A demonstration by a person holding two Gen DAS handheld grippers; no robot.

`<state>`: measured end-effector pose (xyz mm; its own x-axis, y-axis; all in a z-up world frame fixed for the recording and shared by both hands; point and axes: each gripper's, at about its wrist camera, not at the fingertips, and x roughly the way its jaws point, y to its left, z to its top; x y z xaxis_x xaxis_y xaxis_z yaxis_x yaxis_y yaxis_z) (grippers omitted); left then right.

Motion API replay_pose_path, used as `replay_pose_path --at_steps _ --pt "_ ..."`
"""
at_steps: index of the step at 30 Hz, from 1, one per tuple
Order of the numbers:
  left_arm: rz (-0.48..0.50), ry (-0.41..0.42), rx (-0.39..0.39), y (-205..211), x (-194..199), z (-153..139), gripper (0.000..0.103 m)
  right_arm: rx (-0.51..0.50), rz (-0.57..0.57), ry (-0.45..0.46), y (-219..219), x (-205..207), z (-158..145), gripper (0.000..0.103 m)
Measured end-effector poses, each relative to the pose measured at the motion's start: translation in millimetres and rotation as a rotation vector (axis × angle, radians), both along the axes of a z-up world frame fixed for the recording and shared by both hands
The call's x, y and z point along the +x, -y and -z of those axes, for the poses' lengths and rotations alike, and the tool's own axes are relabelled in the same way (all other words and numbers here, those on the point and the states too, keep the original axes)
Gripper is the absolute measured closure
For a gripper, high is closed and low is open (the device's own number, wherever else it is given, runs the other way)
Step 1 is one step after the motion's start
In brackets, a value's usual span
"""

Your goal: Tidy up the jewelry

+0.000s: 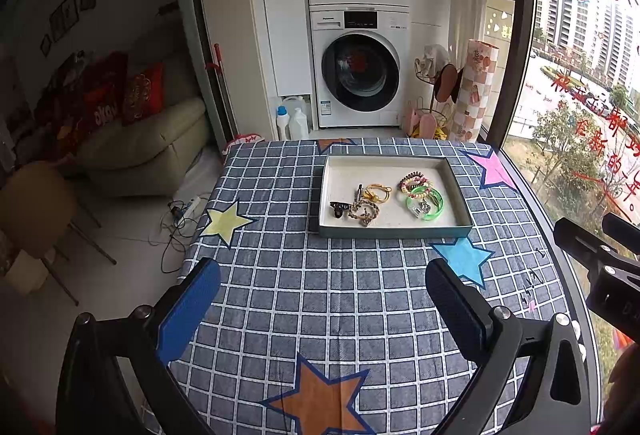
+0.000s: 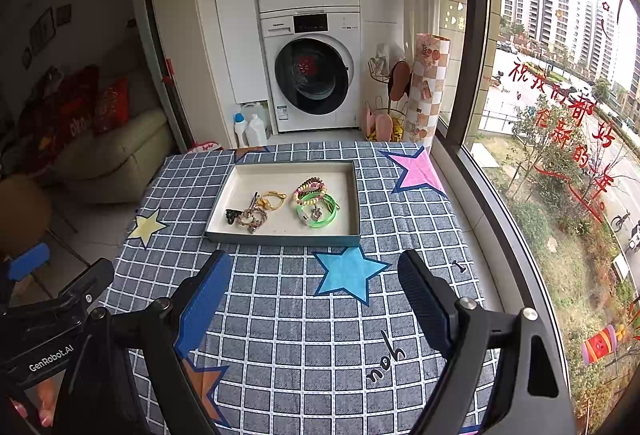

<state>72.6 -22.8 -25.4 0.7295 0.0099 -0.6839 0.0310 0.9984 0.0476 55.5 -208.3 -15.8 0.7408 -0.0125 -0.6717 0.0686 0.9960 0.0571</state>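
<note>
Partly overlapping jewelry (image 1: 386, 199) in tray (image 1: 394, 231); small pieces indistinct.

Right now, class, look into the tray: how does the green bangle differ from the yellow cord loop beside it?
The green bangle is a translucent, rigid-looking ring; the yellow cord loop is opaque, thin and irregular. The bangle lies on the tray's window side, partly under a beaded bracelet, while the cord loop lies nearer the middle, next to a braided bracelet. The bangle looks larger. Both lie flat on the tray's pale floor, untouched by either gripper.
</note>
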Motion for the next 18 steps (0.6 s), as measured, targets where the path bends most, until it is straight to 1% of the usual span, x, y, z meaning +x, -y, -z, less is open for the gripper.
replay_pose_path --at_steps 18 --pt "-0.001 0.001 -0.002 1.1 0.6 -1.6 0.0 0.0 -0.002 0.0 -2.3 -0.3 -1.3 0.016"
